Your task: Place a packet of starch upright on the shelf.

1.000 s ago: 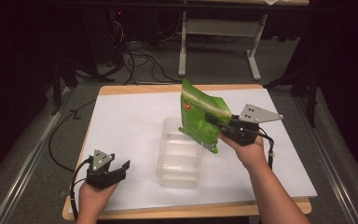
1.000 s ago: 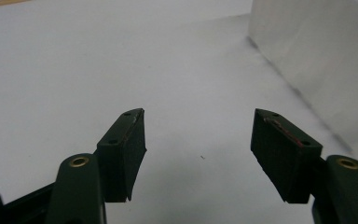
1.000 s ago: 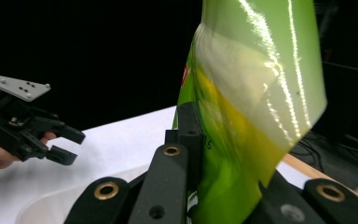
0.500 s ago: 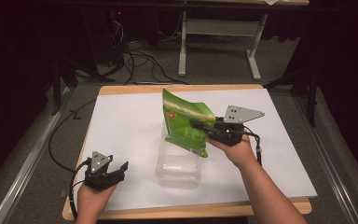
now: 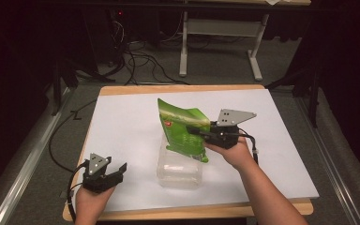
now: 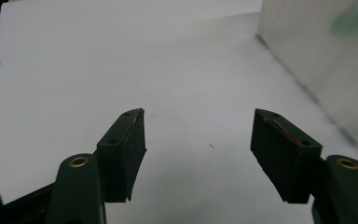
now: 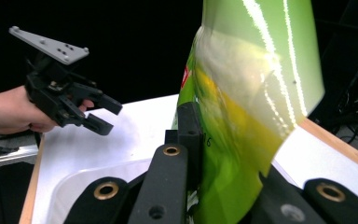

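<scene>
The high view looks forward and down over the whole table [image 5: 122, 117]. The left gripper view sits close above its near-left corner. Both gripper views share the clear container [image 6: 326, 60].

In the right gripper view, the right gripper [image 7: 223, 154] has its black fingers [image 7: 190, 135] clamped on a glossy green and yellow snack bag [image 7: 251, 93], which stands upright between them and rises past the top edge. Below the bag lies a clear plastic container [image 7: 81, 186] on the white table [image 7: 130, 135]. Farther off at the left, a hand [image 7: 9, 112] holds the left gripper [image 7: 103, 116], its fingers spread apart above the table, with a grey three-cornered plate on top.
</scene>
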`<state>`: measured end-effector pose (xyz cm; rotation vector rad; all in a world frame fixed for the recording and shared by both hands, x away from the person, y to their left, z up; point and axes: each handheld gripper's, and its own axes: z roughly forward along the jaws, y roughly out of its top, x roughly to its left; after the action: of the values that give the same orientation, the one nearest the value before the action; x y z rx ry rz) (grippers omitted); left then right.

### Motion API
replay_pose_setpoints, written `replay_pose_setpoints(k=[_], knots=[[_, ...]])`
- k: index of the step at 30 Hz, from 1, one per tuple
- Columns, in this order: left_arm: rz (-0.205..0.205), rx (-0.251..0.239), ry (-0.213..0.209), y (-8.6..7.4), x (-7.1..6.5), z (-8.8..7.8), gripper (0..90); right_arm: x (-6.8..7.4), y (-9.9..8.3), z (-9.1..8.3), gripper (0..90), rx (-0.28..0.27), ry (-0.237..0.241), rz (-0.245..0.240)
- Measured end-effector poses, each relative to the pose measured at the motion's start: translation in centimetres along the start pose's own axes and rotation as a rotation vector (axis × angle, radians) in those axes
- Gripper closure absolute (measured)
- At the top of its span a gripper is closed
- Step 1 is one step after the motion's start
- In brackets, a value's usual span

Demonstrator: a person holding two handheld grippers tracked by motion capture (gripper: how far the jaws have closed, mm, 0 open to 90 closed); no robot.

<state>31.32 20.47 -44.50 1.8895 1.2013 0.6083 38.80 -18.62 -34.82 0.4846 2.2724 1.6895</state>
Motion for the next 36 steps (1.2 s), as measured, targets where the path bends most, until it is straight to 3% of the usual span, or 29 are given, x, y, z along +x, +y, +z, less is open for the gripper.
replay_pose_setpoints(k=[10, 32, 36], knots=[[-0.017, -0.006, 0.013, -0.3, 0.3, -0.6, 36.0, -0.2, -0.1, 1.5, 88.6, 0.005, -0.014, 0.01], [-0.014, 0.0, 0.012, -0.4, 0.2, -0.5, 36.0, 0.5, 0.0, 1.6, 86.5, -0.028, -0.023, 0.005], [-0.01, 0.001, 0.011, -0.3, 0.2, -0.5, 36.0, 0.4, -0.1, 1.5, 77.9, -0.026, -0.022, 0.016]])
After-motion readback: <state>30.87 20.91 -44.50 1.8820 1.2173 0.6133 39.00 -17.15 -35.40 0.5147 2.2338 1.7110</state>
